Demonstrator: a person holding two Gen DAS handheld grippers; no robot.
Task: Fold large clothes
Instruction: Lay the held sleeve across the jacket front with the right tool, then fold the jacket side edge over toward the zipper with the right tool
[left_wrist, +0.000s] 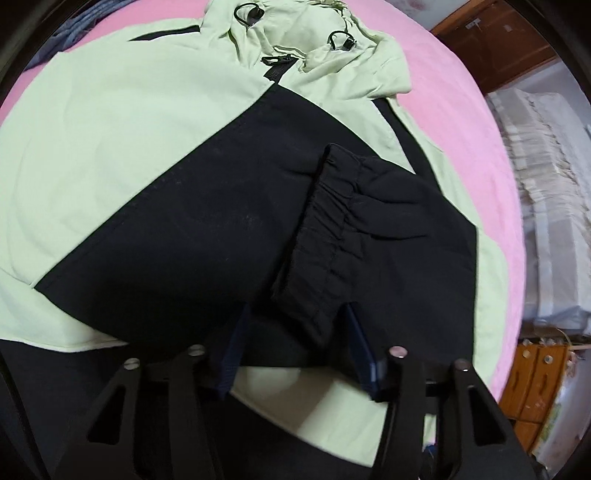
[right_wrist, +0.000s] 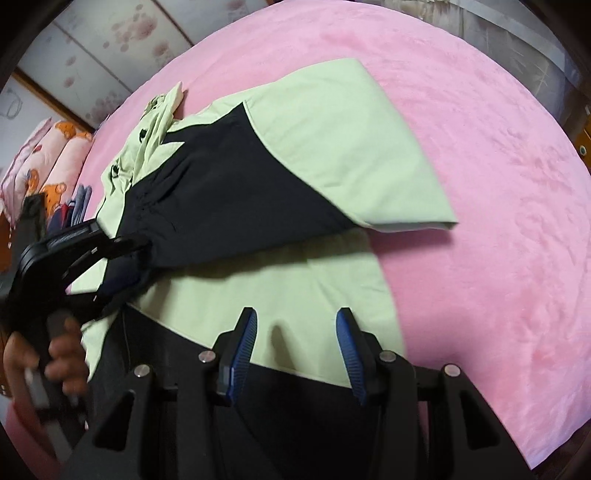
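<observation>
A light green and black hooded jacket (left_wrist: 110, 140) lies on the pink bed, hood (left_wrist: 314, 44) at the far end. A black sleeve is folded across the body; its gathered cuff (left_wrist: 317, 251) lies between the blue pads of my left gripper (left_wrist: 295, 321), whose jaws stand wide, not pinching it. In the right wrist view the sleeve (right_wrist: 229, 192) stretches from the left gripper (right_wrist: 122, 258) toward the folded green side panel (right_wrist: 351, 147). My right gripper (right_wrist: 295, 325) is open and empty just above the green hem (right_wrist: 295, 280).
The pink blanket (right_wrist: 480, 184) covers the bed around the jacket. Patterned pillows (right_wrist: 44, 162) and folded cloth lie at the far left. A wooden cabinet (left_wrist: 535, 384) and stacked white bedding (left_wrist: 546, 206) stand beside the bed.
</observation>
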